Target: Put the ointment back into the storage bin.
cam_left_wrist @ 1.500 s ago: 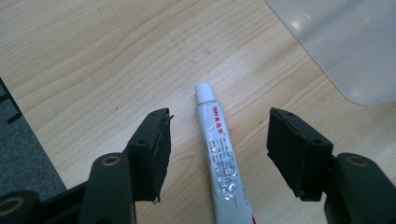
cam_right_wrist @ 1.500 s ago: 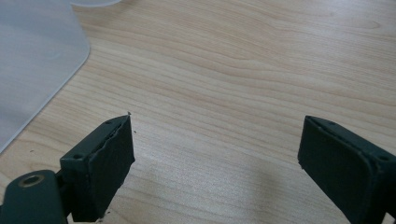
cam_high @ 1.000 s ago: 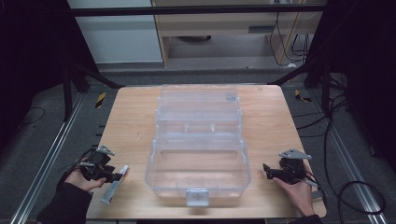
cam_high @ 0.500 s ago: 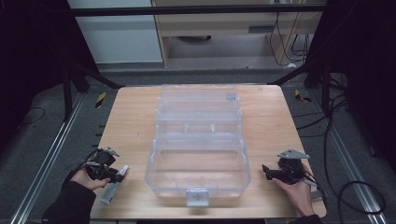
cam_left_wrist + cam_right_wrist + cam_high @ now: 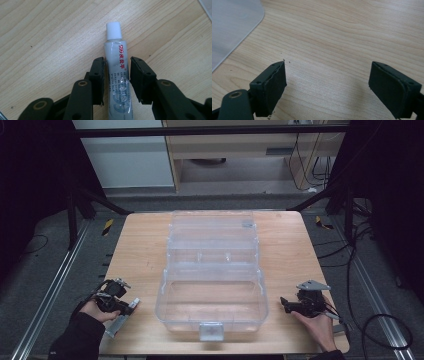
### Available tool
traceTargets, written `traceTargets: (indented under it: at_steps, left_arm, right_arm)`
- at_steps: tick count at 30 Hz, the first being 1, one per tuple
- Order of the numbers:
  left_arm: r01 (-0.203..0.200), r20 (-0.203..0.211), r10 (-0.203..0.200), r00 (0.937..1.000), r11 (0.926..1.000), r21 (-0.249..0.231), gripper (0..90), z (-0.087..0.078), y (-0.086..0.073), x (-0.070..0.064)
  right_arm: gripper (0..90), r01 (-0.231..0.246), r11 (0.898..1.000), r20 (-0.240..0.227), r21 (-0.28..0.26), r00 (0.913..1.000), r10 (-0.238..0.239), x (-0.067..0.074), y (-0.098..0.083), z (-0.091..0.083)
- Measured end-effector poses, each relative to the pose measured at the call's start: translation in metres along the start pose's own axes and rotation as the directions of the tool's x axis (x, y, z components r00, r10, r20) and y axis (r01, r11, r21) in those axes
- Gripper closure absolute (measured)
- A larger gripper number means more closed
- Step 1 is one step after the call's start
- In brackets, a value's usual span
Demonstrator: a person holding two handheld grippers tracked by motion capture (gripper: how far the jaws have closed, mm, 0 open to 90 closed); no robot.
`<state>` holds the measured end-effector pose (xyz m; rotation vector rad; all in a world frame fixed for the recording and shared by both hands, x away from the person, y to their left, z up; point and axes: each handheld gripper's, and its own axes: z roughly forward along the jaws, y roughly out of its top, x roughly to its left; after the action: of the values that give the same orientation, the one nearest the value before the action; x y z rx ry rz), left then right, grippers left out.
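A small grey-white tube (image 5: 117,50) with a white screw cap and red print lies flat on the wooden table (image 5: 140,250), near its front left corner (image 5: 120,322). My left gripper (image 5: 117,62) is lowered over it, open, one jaw on each side of the tube's body. The left jaw touches the tube and a thin gap shows at the right jaw. My right gripper (image 5: 328,67) stands wide open over bare wood at the front right (image 5: 283,304), with nothing between its jaws.
A large clear plastic box (image 5: 165,295) stands open in the middle of the table, its lid laid back toward the far edge and a grey latch (image 5: 210,330) at the front. Its rounded corner (image 5: 232,25) lies left of my right gripper.
My left gripper has moved slightly toward the front and right, settling over the tube. The right gripper and the box have not moved.
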<state>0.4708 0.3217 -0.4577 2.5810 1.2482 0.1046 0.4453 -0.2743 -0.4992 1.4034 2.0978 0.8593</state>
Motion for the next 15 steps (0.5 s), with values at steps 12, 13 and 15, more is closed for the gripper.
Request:
traceTargets:
  at_steps: [12,13,15]
  left_arm:
    - [-0.031,-0.003,0.031,0.9995,0.9993,0.022,69.4,0.0048,0.0037,-0.0021]
    - [-0.037,-0.005,0.038,0.9993,0.9991,0.021,69.6,0.0045,0.0036,-0.0023]
    - [-0.058,-0.01,0.058,0.9983,0.998,0.025,69.9,0.0036,0.0036,-0.0026]
  right_arm:
    - [14.9,0.004,1.0,-0.005,0.009,1.0,-0.004,0.0004,0.0,0.0004]
    - [14.9,0.001,1.0,-0.006,0.011,1.0,-0.001,0.0006,0.0,0.0003]
    - [14.9,0.002,1.0,-0.007,0.011,1.0,-0.002,0.0005,-0.0001,0.0004]
